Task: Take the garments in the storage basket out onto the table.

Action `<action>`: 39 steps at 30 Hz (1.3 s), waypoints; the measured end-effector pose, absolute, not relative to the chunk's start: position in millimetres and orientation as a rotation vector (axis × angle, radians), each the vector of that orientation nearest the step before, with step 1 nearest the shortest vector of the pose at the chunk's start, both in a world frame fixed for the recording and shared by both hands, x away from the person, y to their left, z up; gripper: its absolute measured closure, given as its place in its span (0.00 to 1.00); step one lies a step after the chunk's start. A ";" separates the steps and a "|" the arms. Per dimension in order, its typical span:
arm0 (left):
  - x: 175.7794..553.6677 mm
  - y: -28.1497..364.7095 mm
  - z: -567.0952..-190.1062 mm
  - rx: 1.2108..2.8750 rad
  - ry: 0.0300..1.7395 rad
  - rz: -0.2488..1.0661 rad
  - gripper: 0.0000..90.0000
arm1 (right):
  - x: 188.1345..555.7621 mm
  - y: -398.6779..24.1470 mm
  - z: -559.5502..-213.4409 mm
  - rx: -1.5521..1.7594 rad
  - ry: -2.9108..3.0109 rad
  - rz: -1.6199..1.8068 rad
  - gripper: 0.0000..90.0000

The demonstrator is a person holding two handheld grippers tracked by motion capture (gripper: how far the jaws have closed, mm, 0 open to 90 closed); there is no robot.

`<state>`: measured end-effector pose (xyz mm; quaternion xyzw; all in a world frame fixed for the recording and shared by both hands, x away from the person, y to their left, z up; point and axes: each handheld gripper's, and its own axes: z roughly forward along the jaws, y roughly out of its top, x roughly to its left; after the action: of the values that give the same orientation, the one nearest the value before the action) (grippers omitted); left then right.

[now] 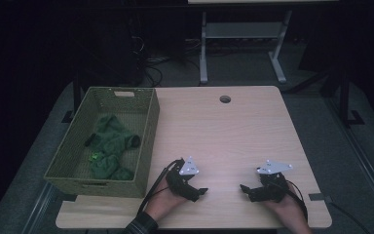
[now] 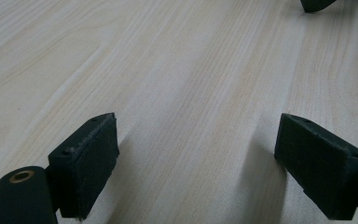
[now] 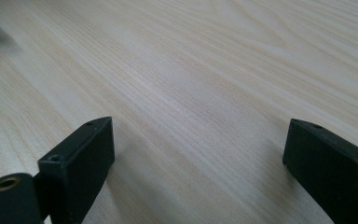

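**Two grippers at rest on a bare tabletop, basket to the left**

At the far left of the high view a woven olive-green basket (image 1: 104, 138) sits on the left edge of the light wooden table (image 1: 224, 141), holding a rumpled green cloth (image 1: 111, 145) with a small bright green spot near its lower part. What that spot is cannot be told.

Near the front edge, just right of the basket, the left gripper (image 1: 198, 193) lies low on the table in the person's left hand (image 1: 168, 201) — its jaws point toward the middle. In the left gripper view its jaws stand wide apart over bare wood grain, grasping nothing.

Farther right, well apart from the first, the right gripper (image 1: 246, 190) rests in the right hand (image 1: 285, 204), jaws pointing back toward the left one. The right gripper view shows its jaws likewise spread — released, only wood between them.

A round cable hole (image 1: 225, 99) sits near the table's far edge.
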<state>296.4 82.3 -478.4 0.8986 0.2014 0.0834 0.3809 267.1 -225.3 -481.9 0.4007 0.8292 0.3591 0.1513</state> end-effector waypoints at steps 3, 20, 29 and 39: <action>296.4 82.3 -478.4 2.293 0.514 0.213 0.14 | 267.1 -225.3 -481.9 1.150 2.380 1.031 0.09; 301.3 88.4 -474.7 2.293 0.502 0.218 0.15 | 267.0 -224.8 -482.0 1.158 2.379 1.034 0.09; 303.5 92.5 -467.2 2.268 0.521 0.201 0.15 | 267.0 -224.8 -482.0 1.159 2.380 1.035 0.09; 307.9 101.2 -454.4 2.232 0.548 0.228 0.15 | 267.2 -224.9 -482.0 1.156 2.381 1.035 0.09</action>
<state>307.9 101.2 -454.4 0.8841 0.2169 0.0902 0.4040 267.2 -224.9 -482.0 0.4021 0.8285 0.3600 0.1492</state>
